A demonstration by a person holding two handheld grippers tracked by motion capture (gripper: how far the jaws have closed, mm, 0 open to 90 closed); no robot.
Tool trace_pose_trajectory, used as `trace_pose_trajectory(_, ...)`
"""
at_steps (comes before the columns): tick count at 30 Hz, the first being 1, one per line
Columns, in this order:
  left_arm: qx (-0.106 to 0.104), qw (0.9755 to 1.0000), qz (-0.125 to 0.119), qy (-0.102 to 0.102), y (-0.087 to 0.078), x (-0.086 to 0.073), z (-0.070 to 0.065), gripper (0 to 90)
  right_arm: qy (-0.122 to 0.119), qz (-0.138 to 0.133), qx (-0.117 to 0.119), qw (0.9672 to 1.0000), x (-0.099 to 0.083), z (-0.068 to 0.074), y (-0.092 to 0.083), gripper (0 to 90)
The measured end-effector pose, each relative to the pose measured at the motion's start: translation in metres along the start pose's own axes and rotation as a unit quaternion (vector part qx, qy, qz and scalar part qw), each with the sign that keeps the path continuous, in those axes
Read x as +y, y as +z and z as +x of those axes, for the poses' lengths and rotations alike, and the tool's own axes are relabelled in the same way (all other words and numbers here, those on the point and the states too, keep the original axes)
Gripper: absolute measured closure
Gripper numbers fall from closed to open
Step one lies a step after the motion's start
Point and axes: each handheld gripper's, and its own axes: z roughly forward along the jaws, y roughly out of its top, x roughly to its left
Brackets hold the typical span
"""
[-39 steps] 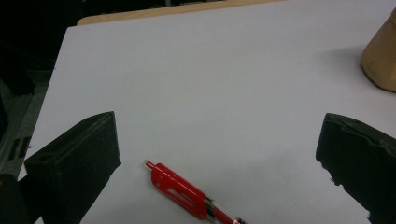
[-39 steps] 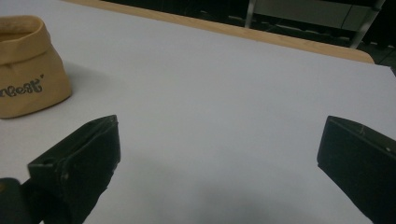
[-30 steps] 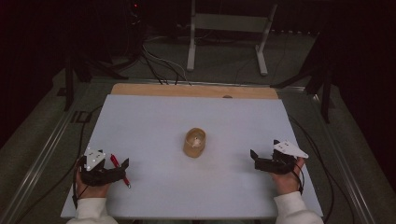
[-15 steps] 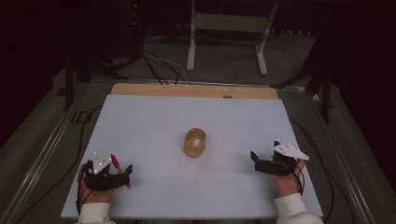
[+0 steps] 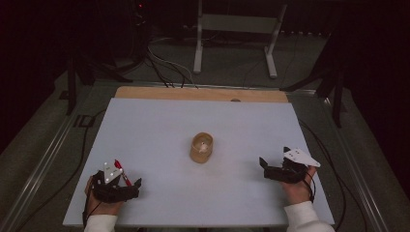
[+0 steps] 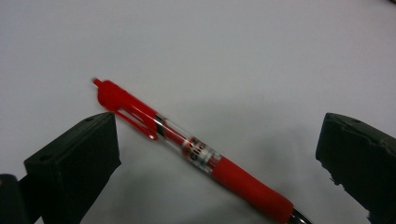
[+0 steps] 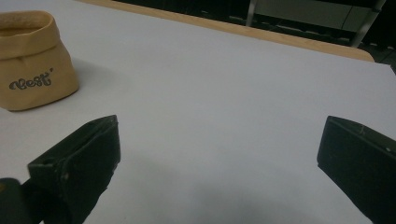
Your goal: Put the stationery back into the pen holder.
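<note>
A red click pen (image 6: 201,151) lies on the white table between the wide-apart jaws of my left gripper (image 6: 219,126), touching neither jaw. From above, the pen (image 5: 123,173) sits by the left gripper (image 5: 128,181) near the table's front left corner. A small tan fabric bag (image 5: 201,147) with "Best" printed on it stands upright and open-topped at the table's middle. My right gripper (image 5: 273,159) rests at the front right, open with nothing in it. In the right gripper view the bag (image 7: 35,60) is far off to the left of the right gripper (image 7: 219,126).
The white table top (image 5: 159,125) has a wooden strip (image 5: 200,94) along its far edge. Beyond it on the dark floor are cables (image 5: 164,67) and a metal stand (image 5: 237,34). Rails run along both sides of the table.
My left gripper has drawn back toward the front edge and turned so the pen lies between its jaws. The right gripper and the bag have stayed put.
</note>
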Motion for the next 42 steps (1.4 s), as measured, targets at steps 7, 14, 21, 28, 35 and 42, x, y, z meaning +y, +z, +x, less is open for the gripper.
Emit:
trace_pose_trajectory(7,-0.001,0.9991,0.041,-0.002,0.007,-0.003,-0.004,2.8,0.001,0.0,0.001,1.0,0.0,0.0,0.0,0.0)
trace_pose_trajectory(14,0.008,0.999,0.042,-0.011,0.0,-0.003,-0.003,15.5,0.002,0.0,0.002,1.0,0.0,0.0,-0.001,0.0)
trace_pose_trajectory(21,-0.005,0.9992,0.04,0.002,-0.009,-0.006,-0.005,47.0,0.001,0.001,0.004,1.0,-0.001,0.001,-0.001,0.0)
trace_pose_trajectory(28,0.001,0.999,0.045,0.004,-0.012,-0.005,-0.004,76.4,-0.003,0.002,0.006,1.0,-0.001,0.002,-0.001,0.0)
trace_pose_trajectory(35,-0.012,0.9991,0.041,0.001,-0.01,-0.003,0.001,80.8,-0.004,0.003,0.009,0.9999,-0.001,0.003,0.0,0.0)
trace_pose_trajectory(42,-0.019,0.9994,0.028,0.009,-0.01,0.005,-0.001,81.0,-0.002,0.003,0.01,0.9999,-0.001,0.002,0.0,0.0)
